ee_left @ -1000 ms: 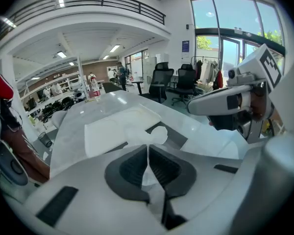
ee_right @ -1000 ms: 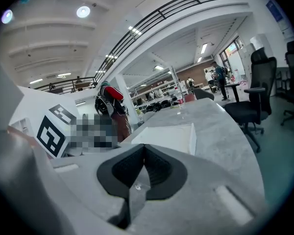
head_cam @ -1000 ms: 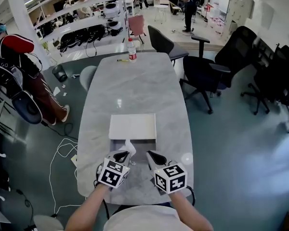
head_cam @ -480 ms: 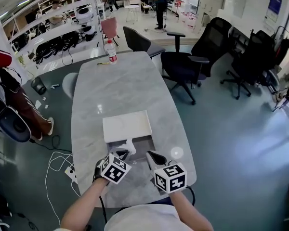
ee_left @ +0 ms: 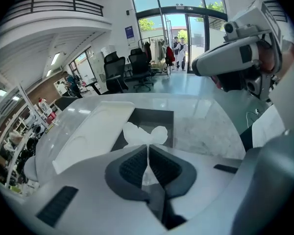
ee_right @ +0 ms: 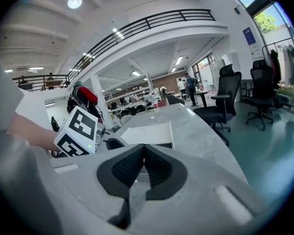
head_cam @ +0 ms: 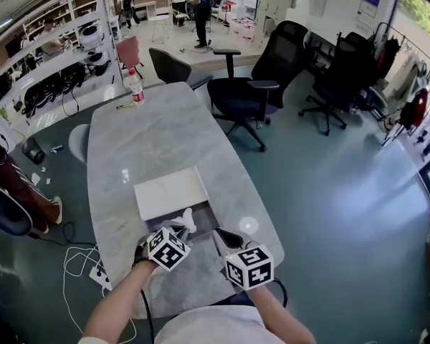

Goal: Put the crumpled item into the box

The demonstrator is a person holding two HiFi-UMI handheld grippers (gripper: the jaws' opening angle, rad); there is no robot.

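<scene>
With left gripper (ee_left: 147,153) pinching crumpled white paper (ee_left: 146,134), right gripper (ee_right: 143,153) closed empty, we should release over the shallow dark box (ee_left: 159,119).

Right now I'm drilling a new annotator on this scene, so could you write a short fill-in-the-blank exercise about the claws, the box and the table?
1. The left claw is shut on a crumpled ____ item.
2. The right claw is shut and holds ____.
3. The dark box is ____, its white lid lying alongside.
4. The bottle stands at the table end ____ from the person.
Missing words: white; nothing; open; farthest.
</scene>
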